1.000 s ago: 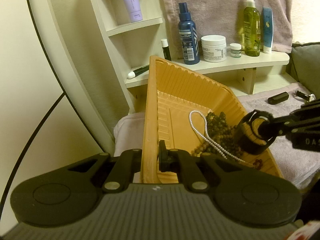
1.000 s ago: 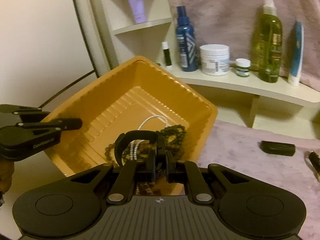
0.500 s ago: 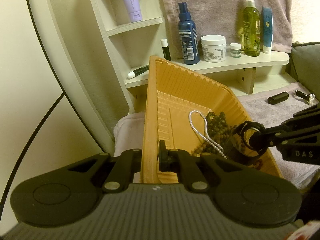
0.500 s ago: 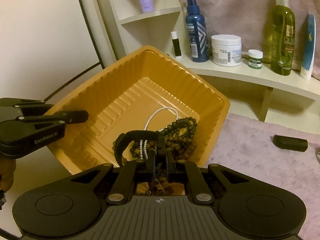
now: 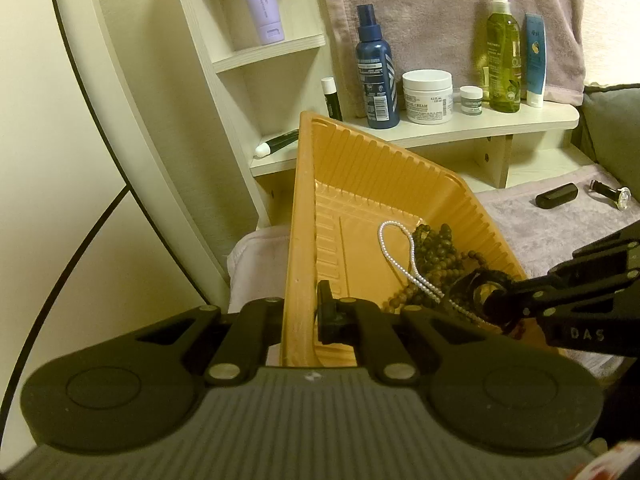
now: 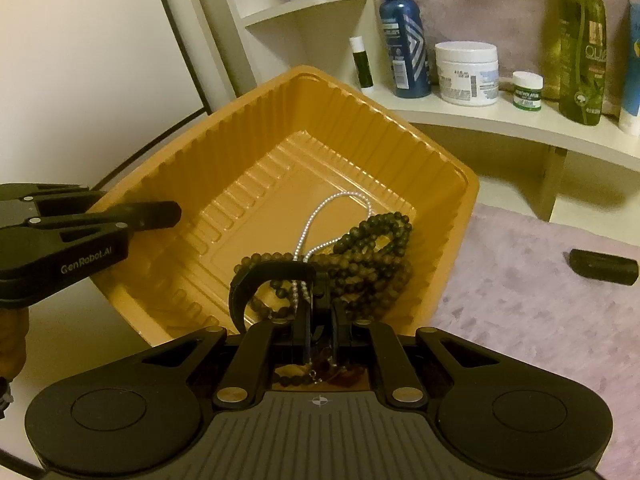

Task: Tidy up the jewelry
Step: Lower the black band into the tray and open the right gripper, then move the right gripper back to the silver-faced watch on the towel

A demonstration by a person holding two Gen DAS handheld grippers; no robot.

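The left tongs [image 5: 306, 312] are clamped tight on the near rim of the ribbed orange plastic tray [image 6: 280, 128], holding it tilted above the mauve towel-covered tabletop [image 6: 520, 300]. The right tongs [image 6: 320, 300] are nearly closed on a black looped strap – apparently a watch or bracelet band [image 6: 256, 280] – held low inside the tray, just over the dark wooden bead strand [image 6: 376, 248] and the white pearl strand [image 6: 320, 216] already lying there. The step in hand appears to be depositing this piece with the others. The next move calls for parting the right tongs so the strap drops clear, then lifting out without snagging the pearls. A wristwatch [image 5: 618, 196] and a small black case [image 5: 557, 196] lie on the towel – likely still to be collected.
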